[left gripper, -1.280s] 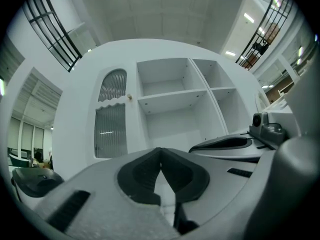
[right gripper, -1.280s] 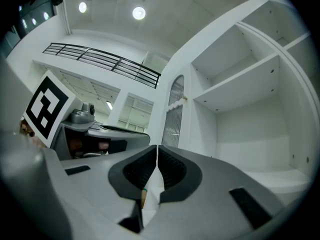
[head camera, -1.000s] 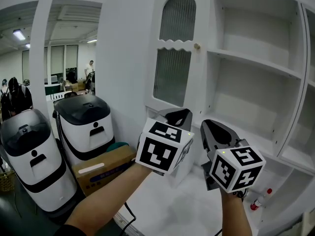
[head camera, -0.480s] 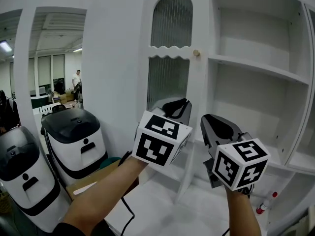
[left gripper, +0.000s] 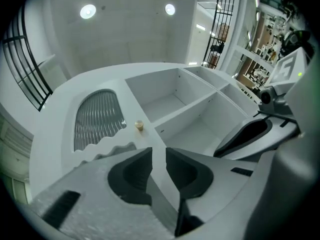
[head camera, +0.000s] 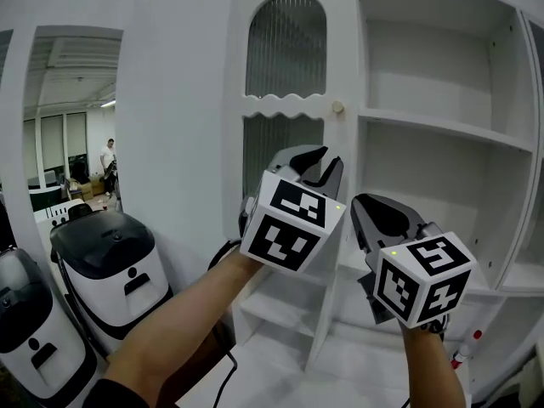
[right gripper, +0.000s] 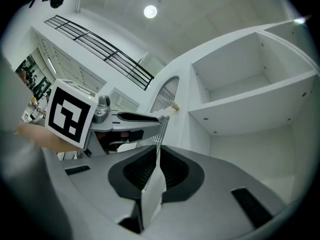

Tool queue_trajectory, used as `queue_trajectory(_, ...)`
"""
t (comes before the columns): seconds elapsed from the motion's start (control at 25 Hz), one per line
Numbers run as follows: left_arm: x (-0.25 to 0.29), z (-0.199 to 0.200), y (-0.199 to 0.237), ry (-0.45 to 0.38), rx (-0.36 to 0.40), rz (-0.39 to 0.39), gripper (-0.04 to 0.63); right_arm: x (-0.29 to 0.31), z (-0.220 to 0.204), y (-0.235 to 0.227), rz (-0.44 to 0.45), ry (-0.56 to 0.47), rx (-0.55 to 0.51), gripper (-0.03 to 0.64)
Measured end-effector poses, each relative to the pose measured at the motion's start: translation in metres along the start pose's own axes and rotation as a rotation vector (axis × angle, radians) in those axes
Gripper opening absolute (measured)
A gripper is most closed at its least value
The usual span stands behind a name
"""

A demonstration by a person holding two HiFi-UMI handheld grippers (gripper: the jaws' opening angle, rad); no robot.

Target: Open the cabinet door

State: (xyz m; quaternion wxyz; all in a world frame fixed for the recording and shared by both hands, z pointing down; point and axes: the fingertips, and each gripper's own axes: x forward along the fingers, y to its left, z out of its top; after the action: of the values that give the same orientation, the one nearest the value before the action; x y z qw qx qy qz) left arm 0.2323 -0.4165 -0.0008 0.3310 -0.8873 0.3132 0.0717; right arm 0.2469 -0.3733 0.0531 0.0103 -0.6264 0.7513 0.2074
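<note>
The white cabinet door (head camera: 285, 100) has an arched ribbed glass panel and a small round knob (head camera: 337, 107) on its right edge, next to bare white shelves (head camera: 442, 126). My left gripper (head camera: 311, 165) is raised in front of the door, below the knob and apart from it. Its jaws have just been opening and stand a narrow gap apart with nothing between them. In the left gripper view the knob (left gripper: 139, 126) sits above and left of the jaw gap (left gripper: 159, 156). My right gripper (head camera: 374, 215) hangs lower right, shut and empty (right gripper: 155, 159).
Two white bins with black lids (head camera: 106, 257) (head camera: 21, 330) stand on the floor at lower left. A small red-capped bottle (head camera: 460, 359) lies at the cabinet's lower right. An opening at the left shows an office with a distant person (head camera: 108, 155).
Both grippers have risen toward the door and knob. The left jaws went from shut to slightly parted. The right jaws stayed shut.
</note>
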Motion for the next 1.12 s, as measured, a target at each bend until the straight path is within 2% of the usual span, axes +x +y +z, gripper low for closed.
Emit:
queue_trajectory(0.12, 0.012, 0.009, 0.012, -0.037, 0.003, 0.006, 0.089, 0.006, 0.002, 0.0, -0.015, -0.001, -0.01, 0.021)
queue_trajectory(0.24, 0.026, 0.012, 0.025, -0.055, 0.038, 0.037, 0.121, 0.011, -0.001, 0.0, -0.03, 0.015, -0.024, 0.021)
queue_trajectory(0.36, 0.036, 0.02, 0.038, -0.084, 0.079, 0.068, 0.13, 0.015, -0.004, 0.0, -0.041, 0.031, -0.039, 0.021)
queue_trajectory(0.52, 0.045, 0.038, 0.047, -0.147, 0.087, 0.076, 0.13, 0.019, -0.004, -0.003, -0.067, 0.039, -0.052, 0.021)
queue_trajectory(0.72, 0.057, 0.043, 0.048, -0.151, 0.146, 0.084, 0.13, 0.02, -0.009, -0.009, -0.095, 0.053, -0.051, 0.021)
queue_trajectory(0.88, 0.065, 0.044, 0.048, -0.152, 0.16, 0.088, 0.129, 0.017, -0.012, -0.016, -0.109, 0.044, 0.006, 0.021)
queue_trajectory(0.96, 0.065, 0.043, 0.046, -0.151, 0.184, 0.074, 0.093, 0.016, -0.015, -0.017, -0.107, 0.035, 0.043, 0.021)
queue_trajectory(1.12, 0.063, 0.043, 0.047, -0.153, 0.215, 0.068, 0.084, 0.017, -0.024, -0.021, -0.104, 0.039, 0.09, 0.021)
